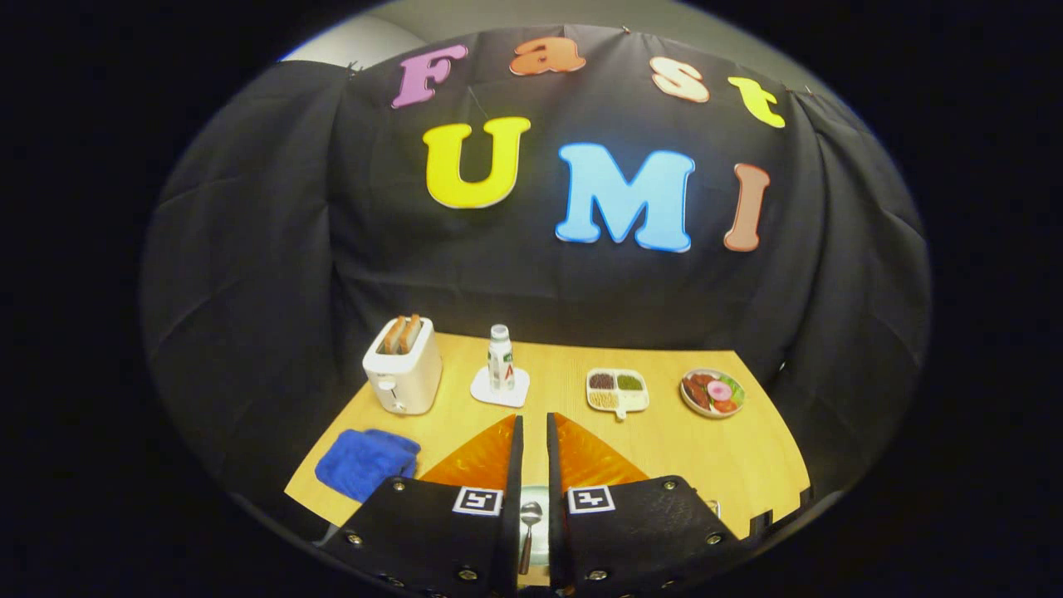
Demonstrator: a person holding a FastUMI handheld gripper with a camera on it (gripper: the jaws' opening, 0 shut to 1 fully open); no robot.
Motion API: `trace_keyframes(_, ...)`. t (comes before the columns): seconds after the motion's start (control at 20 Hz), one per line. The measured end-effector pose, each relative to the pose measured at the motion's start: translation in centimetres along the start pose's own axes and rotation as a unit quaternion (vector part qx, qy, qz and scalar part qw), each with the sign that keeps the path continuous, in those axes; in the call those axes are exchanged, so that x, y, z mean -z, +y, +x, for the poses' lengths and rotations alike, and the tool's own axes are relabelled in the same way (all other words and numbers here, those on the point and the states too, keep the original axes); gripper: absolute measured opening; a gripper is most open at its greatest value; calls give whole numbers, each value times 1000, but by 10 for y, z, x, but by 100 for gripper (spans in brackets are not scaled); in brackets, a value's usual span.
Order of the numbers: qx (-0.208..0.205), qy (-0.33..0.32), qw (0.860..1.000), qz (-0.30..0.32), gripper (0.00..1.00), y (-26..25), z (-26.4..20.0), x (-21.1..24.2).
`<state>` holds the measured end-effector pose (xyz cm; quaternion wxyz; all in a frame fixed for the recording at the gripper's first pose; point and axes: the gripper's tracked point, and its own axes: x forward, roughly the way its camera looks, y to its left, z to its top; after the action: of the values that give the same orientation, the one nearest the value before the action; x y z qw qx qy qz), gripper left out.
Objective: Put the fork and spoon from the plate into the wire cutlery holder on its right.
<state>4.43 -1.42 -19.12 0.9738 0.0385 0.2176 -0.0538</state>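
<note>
— Gripper view first: what have we got between the fingers?

— Our gripper (531, 465) has its jaws nearly closed, a slim gap left. Low in that gap lies the spoon (529, 522) on a pale plate (540, 540); we cannot tell whether the fingers touch it.

— Any writing?

— The bottle (500, 357) on its coaster (500, 388) carries a label too small for us to read.

— Room?

— Bare wood ahead, up to the toaster (404, 365), divided tray (617, 390) and food plate (712, 392). A blue cloth (365, 462) sits near the table (747, 457) edge.
</note>
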Motion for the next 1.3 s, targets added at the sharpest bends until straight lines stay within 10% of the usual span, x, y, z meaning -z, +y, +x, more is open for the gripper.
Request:
trace_keyframes(0.55, 48, 209, 976, 28, 15, -35, 65, 151)
trace_keyframes(1.3, 44, 420, 906, -27, 15, -36, 90, 290)
